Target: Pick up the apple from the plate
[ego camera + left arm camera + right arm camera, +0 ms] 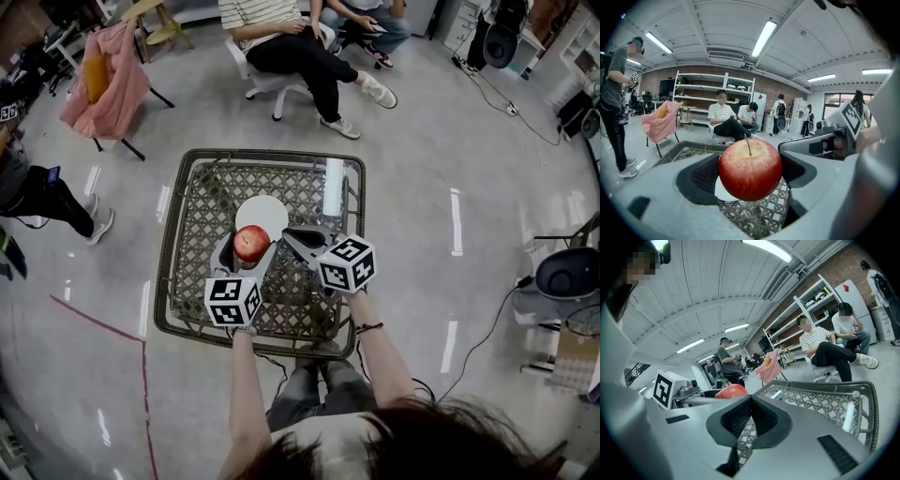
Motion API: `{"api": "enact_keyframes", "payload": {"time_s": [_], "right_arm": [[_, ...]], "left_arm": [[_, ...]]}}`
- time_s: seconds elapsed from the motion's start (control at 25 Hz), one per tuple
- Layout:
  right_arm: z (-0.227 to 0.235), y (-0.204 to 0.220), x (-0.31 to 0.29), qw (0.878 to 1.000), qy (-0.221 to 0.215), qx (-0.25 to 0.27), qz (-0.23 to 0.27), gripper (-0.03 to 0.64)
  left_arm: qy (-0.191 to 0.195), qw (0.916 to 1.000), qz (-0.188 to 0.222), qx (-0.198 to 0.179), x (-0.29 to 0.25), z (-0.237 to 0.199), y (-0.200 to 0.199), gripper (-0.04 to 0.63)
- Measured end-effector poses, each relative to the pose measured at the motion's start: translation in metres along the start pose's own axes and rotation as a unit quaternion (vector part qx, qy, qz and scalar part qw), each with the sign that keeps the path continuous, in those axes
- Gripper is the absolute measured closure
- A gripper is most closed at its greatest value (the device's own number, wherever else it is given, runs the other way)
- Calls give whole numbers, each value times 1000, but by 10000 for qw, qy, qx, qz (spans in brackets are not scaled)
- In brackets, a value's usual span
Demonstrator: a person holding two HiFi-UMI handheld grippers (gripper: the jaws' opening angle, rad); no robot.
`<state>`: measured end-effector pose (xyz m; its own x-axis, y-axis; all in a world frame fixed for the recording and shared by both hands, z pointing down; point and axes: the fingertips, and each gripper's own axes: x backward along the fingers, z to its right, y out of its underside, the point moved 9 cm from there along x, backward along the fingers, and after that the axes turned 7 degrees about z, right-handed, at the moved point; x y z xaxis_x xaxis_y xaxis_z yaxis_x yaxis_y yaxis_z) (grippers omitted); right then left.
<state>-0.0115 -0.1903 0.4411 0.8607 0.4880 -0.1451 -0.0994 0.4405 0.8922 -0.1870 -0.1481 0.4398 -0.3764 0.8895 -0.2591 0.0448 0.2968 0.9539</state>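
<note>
Left gripper [247, 253]: It is held over the near-left part of the woven table [187, 281]. Its jaws are clamped on the apple [750, 169] from both sides, with the dark pads pressed against its flanks.
Apple: It is red, with the stem up, and is gripped between the left jaws. From the head view it is seen at the near edge of the plate [269, 212].
Plate: It is white and empty on top, and a sliver of it is seen just below and behind the apple. The apple seems to be raised a little off it, though contact cannot be ruled out from these angles.
Right gripper [750, 401]: It is held just right of the apple, above the table. Its jaws are brought together on nothing.
Step in hand: The grasp is judged to be made, and the lift is judged to be at its very start.
Next move: A straight upward raise is called for. A firm squeeze is needed, since a smooth round fruit could be let slip. The right gripper is not needed.
</note>
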Motion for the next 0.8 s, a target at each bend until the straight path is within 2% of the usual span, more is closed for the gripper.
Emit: {"api": "enact_keyframes", "payload": {"time_s": [0.8], "right_arm": [[-43,-25,34,9989,-317,207,286,607]], "left_arm": [[119,9990,409,97,60,38,-36,187]]}}
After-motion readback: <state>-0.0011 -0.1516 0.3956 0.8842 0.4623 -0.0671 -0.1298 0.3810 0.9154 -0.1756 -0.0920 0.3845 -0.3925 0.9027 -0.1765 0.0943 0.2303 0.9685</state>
